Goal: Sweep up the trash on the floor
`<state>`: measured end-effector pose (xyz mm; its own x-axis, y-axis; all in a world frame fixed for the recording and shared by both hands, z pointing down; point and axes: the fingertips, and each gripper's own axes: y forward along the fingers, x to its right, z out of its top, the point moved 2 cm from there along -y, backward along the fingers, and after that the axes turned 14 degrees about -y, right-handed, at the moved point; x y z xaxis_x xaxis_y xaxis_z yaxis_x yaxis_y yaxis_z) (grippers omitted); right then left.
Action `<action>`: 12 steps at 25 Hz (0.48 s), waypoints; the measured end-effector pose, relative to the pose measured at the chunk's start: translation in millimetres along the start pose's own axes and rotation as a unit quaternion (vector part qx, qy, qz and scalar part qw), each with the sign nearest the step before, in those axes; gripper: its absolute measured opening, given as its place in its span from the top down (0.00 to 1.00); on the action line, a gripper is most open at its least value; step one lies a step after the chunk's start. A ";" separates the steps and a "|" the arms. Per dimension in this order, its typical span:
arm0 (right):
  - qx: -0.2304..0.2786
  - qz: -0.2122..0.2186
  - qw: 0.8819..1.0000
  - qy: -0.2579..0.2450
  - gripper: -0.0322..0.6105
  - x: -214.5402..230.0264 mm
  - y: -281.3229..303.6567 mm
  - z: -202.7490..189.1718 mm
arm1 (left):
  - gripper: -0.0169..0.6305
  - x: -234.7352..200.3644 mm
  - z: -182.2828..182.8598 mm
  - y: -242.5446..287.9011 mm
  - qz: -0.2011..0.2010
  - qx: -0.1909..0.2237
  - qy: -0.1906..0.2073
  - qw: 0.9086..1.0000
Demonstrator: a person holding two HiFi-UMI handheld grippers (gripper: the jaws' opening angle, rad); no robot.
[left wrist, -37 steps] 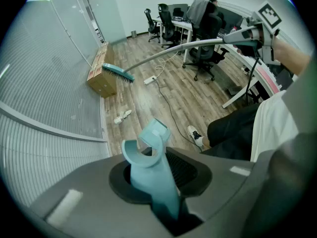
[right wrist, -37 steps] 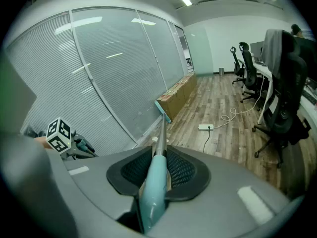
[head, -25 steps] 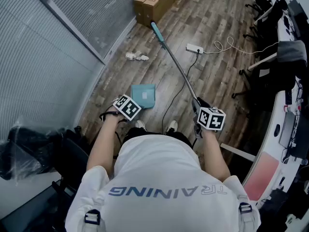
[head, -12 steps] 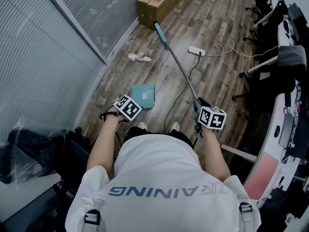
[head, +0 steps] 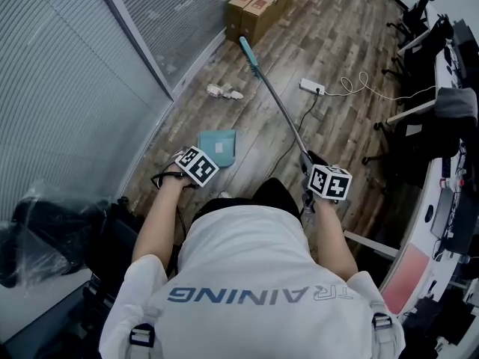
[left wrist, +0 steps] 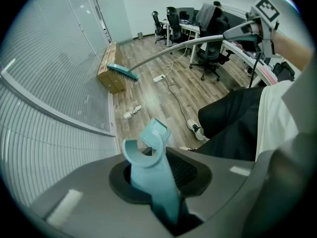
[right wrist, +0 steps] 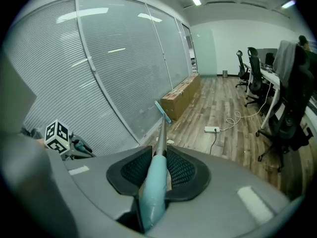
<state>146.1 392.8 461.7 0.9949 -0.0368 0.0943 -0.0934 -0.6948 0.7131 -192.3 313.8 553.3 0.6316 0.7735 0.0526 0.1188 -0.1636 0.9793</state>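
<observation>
White crumpled trash (head: 224,92) (left wrist: 132,113) lies on the wooden floor by the glass wall. My right gripper (head: 308,160) (right wrist: 157,175) is shut on the teal grip of a long broom (head: 275,99). Its teal brush head (head: 248,51) (left wrist: 123,73) hovers past the trash, near the cardboard boxes. My left gripper (head: 187,155) (left wrist: 158,175) is shut on the teal handle of a dustpan (left wrist: 151,175). The dustpan's teal tray (head: 218,146) hangs over the floor in front of my feet, short of the trash.
Cardboard boxes (head: 257,6) stand against the glass wall (head: 90,88) beyond the trash. A white power strip (head: 313,87) with a cable lies on the floor to the right. Office chairs and desks (head: 441,88) line the right side. A plastic-wrapped dark bundle (head: 45,230) sits at lower left.
I have stepped forward, so the trash, boxes and power strip sit lower in the head view. Both grippers keep their hold on broom and dustpan.
</observation>
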 end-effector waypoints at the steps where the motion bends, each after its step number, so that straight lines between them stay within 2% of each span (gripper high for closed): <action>1: -0.001 0.002 1.000 -0.003 0.78 -1.0 5.4 5.1 | 0.83 -5.6 0.7 2.2 0.001 -0.001 -0.004 1.000; 7: -0.014 0.022 1.000 -0.017 0.78 5.1 48.9 35.6 | 0.83 -29.3 16.2 17.1 -0.003 -0.006 -0.039 0.999; 12: -0.024 0.042 0.998 -0.030 0.78 23.1 96.2 73.7 | 0.83 -49.9 52.0 34.3 -0.007 -0.024 -0.058 0.998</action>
<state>163.0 272.1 481.2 0.9839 -0.1370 0.1149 -0.1769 -0.6523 0.7370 -179.9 237.7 574.1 0.7143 0.6995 0.0193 0.0930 -0.1221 0.9881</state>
